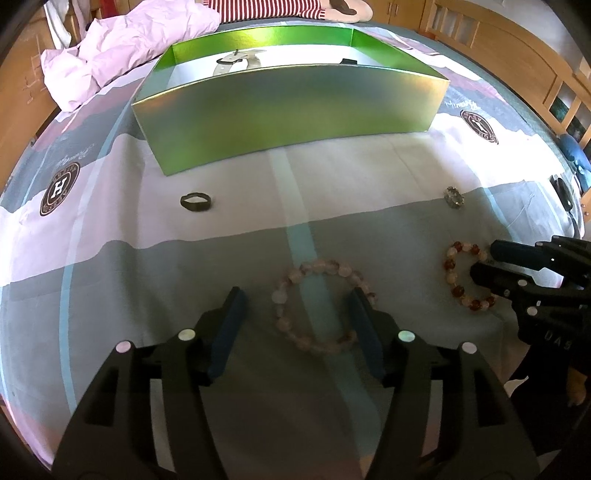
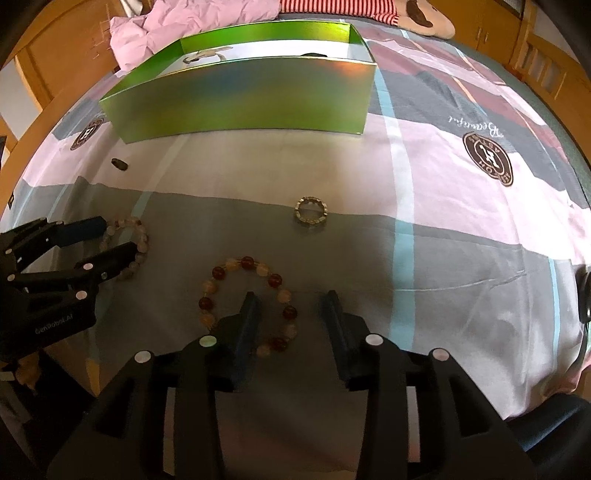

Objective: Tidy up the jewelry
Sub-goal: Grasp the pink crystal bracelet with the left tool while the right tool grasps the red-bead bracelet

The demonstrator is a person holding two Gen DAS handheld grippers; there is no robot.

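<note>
A pale pink bead bracelet [image 1: 295, 275] lies on the bedsheet between the fingers of my open left gripper [image 1: 297, 301]; its right finger sits over the bracelet's right side. It also shows in the right wrist view [image 2: 142, 238]. A red-and-cream bead bracelet [image 2: 273, 278] lies at my open right gripper [image 2: 290, 301], whose left finger rests inside the loop. It shows in the left wrist view [image 1: 452, 269] too. A silver ring bracelet [image 2: 311, 210] and a dark band [image 1: 196, 202] lie farther out. A green box [image 1: 288, 107] stands behind.
The box holds a pale watch strap [image 1: 236, 61] and a dark item [image 1: 349, 61]. A crumpled pink quilt [image 1: 122, 44] lies at the back left. A plush toy [image 2: 424, 16] lies behind the box. Wooden furniture [image 1: 517, 55] lines the sides.
</note>
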